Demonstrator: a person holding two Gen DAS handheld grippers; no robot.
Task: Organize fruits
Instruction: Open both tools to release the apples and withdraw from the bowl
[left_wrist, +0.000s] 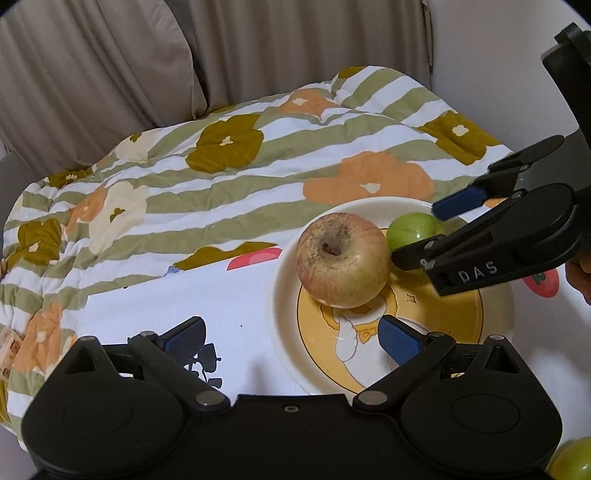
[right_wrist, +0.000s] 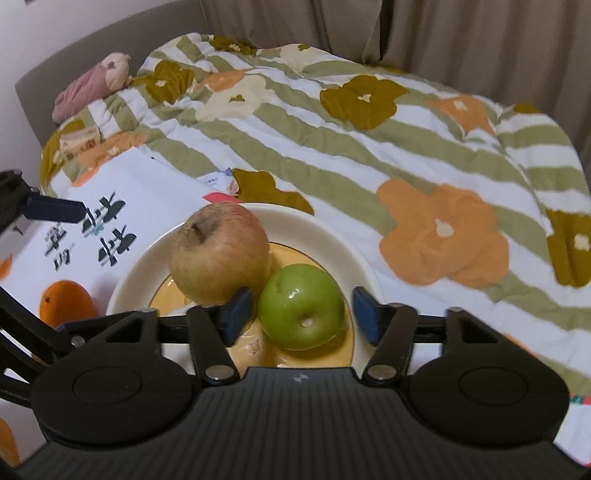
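A white plate with a yellow cartoon centre (left_wrist: 284, 295) (right_wrist: 332, 236) lies on a printed white cloth. A large red-yellow apple (left_wrist: 341, 260) (right_wrist: 219, 254) and a small green fruit (left_wrist: 412, 230) (right_wrist: 301, 306) sit on it, side by side. My right gripper (right_wrist: 301, 314) (left_wrist: 417, 232) is open, its blue pads on either side of the green fruit, with gaps showing. My left gripper (left_wrist: 291, 341) is open and empty, low at the plate's near edge, in front of the apple.
A striped flowered quilt (left_wrist: 221, 155) (right_wrist: 406, 147) covers the bed behind the plate. Another green fruit (left_wrist: 574, 459) lies at the lower right. A pink soft toy (right_wrist: 92, 86) and a small packet (right_wrist: 79, 142) lie at the far left. Curtains hang behind.
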